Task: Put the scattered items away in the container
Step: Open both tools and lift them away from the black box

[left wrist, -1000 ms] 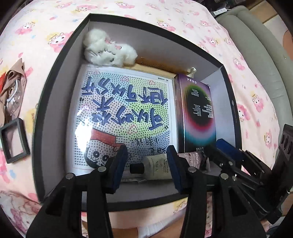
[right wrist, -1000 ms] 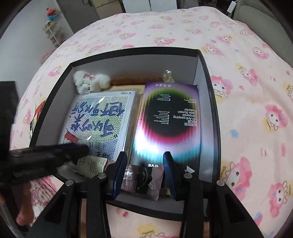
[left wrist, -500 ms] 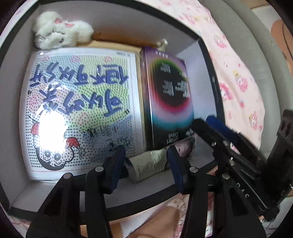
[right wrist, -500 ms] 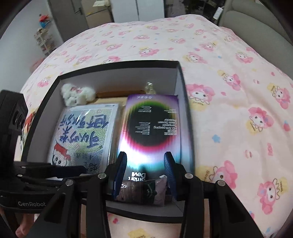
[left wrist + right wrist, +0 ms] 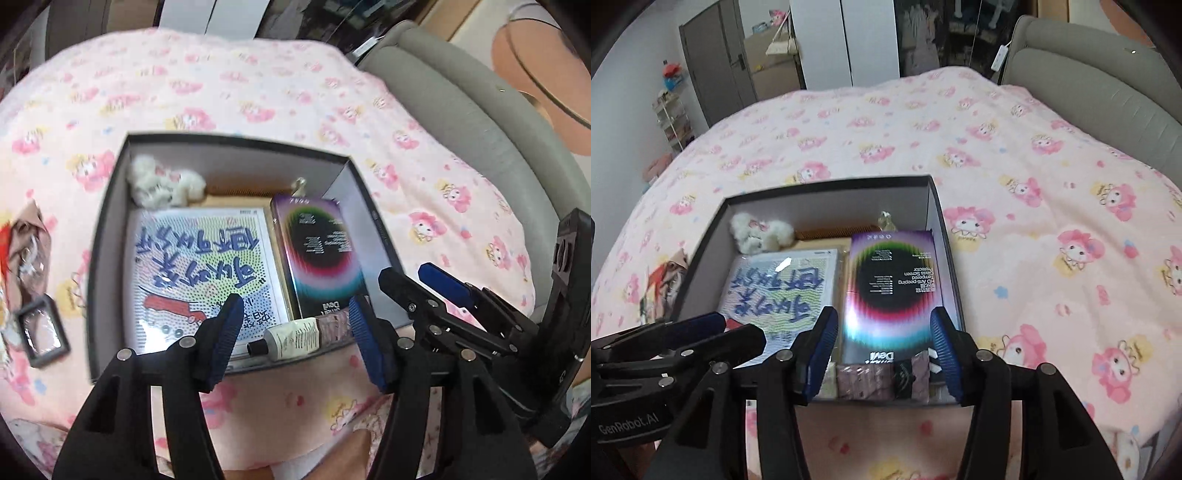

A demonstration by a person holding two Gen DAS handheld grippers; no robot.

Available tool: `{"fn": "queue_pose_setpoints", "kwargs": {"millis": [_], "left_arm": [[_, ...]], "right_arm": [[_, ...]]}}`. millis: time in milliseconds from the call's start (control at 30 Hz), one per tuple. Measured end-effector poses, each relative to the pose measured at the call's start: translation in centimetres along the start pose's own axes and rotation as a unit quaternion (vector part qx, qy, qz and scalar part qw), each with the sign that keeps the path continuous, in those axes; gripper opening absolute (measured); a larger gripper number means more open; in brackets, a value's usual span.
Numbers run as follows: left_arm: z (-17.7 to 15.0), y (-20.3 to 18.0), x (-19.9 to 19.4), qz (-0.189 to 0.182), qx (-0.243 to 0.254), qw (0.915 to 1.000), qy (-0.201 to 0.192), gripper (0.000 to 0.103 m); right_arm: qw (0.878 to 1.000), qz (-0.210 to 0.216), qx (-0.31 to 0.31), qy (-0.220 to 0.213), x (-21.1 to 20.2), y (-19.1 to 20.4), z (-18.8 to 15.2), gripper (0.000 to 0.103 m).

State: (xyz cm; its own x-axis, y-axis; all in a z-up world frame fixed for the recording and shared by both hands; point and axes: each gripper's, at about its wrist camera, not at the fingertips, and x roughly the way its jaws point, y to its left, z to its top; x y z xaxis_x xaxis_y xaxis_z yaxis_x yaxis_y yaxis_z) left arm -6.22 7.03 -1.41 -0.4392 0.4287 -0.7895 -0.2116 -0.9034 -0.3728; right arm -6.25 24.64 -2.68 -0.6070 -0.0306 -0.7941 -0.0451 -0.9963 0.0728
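A dark grey box [image 5: 107, 229] [image 5: 701, 254] sits on the pink bedspread. Inside lie a dotted picture card [image 5: 199, 258], a purple screen-protector pack [image 5: 321, 254] [image 5: 890, 288], a white plush [image 5: 162, 184] and a comb [image 5: 820, 233]. Along the near wall lie a cream tube [image 5: 291, 338] and a pinkish packet [image 5: 875, 380]. My left gripper [image 5: 295, 306] hovers above the tube, jaws opening, nothing pressed between them. Over the packet my right gripper [image 5: 883, 314] is likewise opening and holds nothing. Each gripper also shows in the other's view, right gripper [image 5: 410, 275], left gripper [image 5: 738, 328].
Outside the box, on its left, a small black square frame [image 5: 40, 332] and a red-and-brown packet [image 5: 26, 243] [image 5: 665, 284] lie on the bedspread. A grey padded headboard [image 5: 1089, 85] bounds the bed on the right. A door and wardrobe stand beyond the far end.
Both grippers have risen and drawn back from the box, and their jaws have widened. The tube and the pinkish packet now lie loose at the box's near wall.
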Motion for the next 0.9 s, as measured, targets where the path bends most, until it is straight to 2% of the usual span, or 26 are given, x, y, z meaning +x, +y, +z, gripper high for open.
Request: {"fn": "queue_pose_setpoints", "kwargs": {"millis": [167,400,633,900], "left_arm": [[-0.6,0.1,-4.0,-0.007,0.024,0.9993,-0.027,0.062],[-1.8,2.0,-9.2,-0.004,0.024,0.9983,-0.053,0.062],[-3.0,4.5,-13.0,0.015,0.014,0.9969,-0.076,0.062],[-4.4,8.7,-15.9,0.04,-0.019,0.9946,-0.094,0.062]], "right_arm": [[1.0,0.011,-0.005,-0.026,-3.8,1.6,0.0,0.048],[0.998,0.036,-0.032,-0.05,-7.6,5.5,-0.5,0.048],[0.994,0.058,-0.069,-0.066,-9.8,10.0,-0.8,0.048],[0.989,0.09,-0.101,-0.066,-10.2,14.9,-1.0,0.048]]}}
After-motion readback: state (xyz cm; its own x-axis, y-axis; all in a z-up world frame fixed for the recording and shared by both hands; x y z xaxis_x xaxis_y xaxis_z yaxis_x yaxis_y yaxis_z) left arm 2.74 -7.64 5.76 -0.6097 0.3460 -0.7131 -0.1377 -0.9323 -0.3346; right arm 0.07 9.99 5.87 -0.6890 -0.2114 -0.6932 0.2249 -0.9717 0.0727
